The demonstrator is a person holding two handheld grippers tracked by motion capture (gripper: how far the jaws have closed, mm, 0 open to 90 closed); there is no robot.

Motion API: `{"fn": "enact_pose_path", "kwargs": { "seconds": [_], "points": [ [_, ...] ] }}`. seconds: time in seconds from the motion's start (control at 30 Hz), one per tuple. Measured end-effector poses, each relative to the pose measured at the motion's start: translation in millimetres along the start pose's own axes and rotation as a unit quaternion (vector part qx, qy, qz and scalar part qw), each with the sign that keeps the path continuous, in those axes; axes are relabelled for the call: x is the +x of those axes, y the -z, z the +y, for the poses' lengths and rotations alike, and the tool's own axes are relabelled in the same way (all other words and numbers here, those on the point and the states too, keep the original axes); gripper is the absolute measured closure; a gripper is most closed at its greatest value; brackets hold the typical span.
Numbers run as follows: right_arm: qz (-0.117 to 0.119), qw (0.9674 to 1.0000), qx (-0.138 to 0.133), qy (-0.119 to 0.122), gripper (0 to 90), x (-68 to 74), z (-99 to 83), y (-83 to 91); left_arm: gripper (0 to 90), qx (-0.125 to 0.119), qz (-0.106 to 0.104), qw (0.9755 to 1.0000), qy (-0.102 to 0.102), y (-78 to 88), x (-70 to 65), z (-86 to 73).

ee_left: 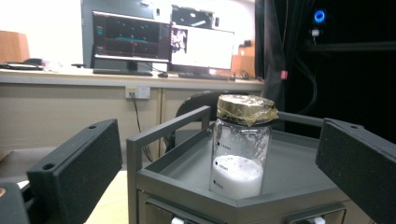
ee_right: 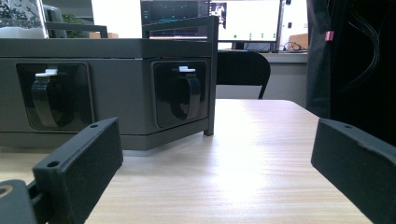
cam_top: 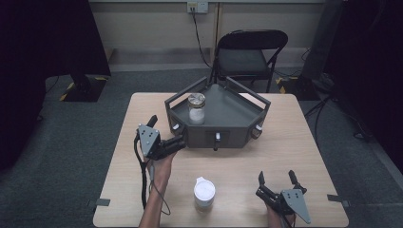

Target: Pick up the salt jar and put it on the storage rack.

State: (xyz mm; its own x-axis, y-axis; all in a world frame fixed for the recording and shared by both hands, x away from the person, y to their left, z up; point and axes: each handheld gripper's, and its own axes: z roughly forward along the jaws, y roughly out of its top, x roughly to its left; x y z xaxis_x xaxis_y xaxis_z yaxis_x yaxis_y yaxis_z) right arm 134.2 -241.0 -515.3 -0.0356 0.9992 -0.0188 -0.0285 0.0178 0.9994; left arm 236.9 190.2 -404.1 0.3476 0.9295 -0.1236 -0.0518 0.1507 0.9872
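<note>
reaching with spread jaws, left gripper point(cam_top: 177, 142) is lining up on jar point(ee_left: 240, 147) in tray point(cam_top: 228, 114); right gripper point(cam_top: 277, 179) is idling spread; next, closing in squarely.

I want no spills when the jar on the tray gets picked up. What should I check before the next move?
1. Left hand-held gripper open: ok.
2. Jaws lined up either side of the jar: ok in the left gripper view.
3. Jar upright on the tray: ok.
4. Gold lid sealed tight: cannot tell.
5. Right hand-held gripper open and off the tray: ok.
6. White cup out of the left gripper's path: ok.
</note>
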Motion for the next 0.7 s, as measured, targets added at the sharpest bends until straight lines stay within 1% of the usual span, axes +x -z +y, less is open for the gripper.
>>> {"fn": "enact_pose_path", "kwargs": {
  "seconds": [0.03,0.13,0.2,0.23,0.27,0.3,0.33,0.4,0.47,0.57,0.63,0.7],
  "points": [
    [0.000,1.0000,0.000,0.000,0.6,0.0,-0.1,0.1,0.0,-0.004,-0.003,1.0000,0.006,3.4,0.6,-2.4],
    [0.000,1.0000,0.000,0.000,0.6,-0.1,0.0,0.0,0.0,-0.004,-0.001,1.0000,-0.004,12.5,-2.9,-6.4],
    [0.000,1.0000,0.000,0.000,0.6,-0.1,0.0,0.0,0.0,-0.007,0.007,0.9999,-0.009,19.1,-7.6,-10.0],
    [0.000,1.0000,0.000,0.000,0.6,-0.1,0.0,0.0,0.0,-0.010,0.016,0.9997,-0.014,22.6,-11.9,-12.6],
    [0.000,1.0000,0.000,0.000,0.6,0.0,-0.1,0.1,0.0,-0.011,0.018,0.9998,-0.007,26.5,-14.1,-14.5],
    [-0.001,1.0000,0.000,0.000,0.6,0.1,-0.2,0.1,0.0,-0.013,0.011,0.9998,0.005,30.2,-13.9,-16.1],
    [-0.001,1.0000,-0.001,0.000,0.6,0.3,-0.2,0.2,0.0,-0.013,0.011,0.9998,0.007,33.9,-15.7,-17.0],
    [-0.001,1.0000,-0.001,0.000,0.6,0.2,-0.2,0.2,0.0,-0.022,0.019,0.9996,-0.004,41.1,-21.3,-21.3],
    [-0.001,1.0000,-0.001,-0.001,0.5,0.2,-0.3,0.2,0.1,-0.024,0.021,0.9995,-0.003,47.2,-23.5,-24.1],
    [-0.001,1.0000,-0.001,-0.001,0.6,0.1,-0.3,0.2,0.1,-0.024,0.027,0.9993,-0.010,53.7,-26.1,-29.8],
    [-0.001,1.0000,-0.001,-0.001,0.6,0.1,-0.3,0.2,0.1,-0.016,0.029,0.9994,-0.010,56.7,-27.2,-33.4],
    [-0.001,1.0000,-0.001,-0.001,0.5,0.3,-0.4,0.3,0.1,-0.017,0.035,0.9992,-0.010,60.4,-28.3,-39.6]
  ]
}}
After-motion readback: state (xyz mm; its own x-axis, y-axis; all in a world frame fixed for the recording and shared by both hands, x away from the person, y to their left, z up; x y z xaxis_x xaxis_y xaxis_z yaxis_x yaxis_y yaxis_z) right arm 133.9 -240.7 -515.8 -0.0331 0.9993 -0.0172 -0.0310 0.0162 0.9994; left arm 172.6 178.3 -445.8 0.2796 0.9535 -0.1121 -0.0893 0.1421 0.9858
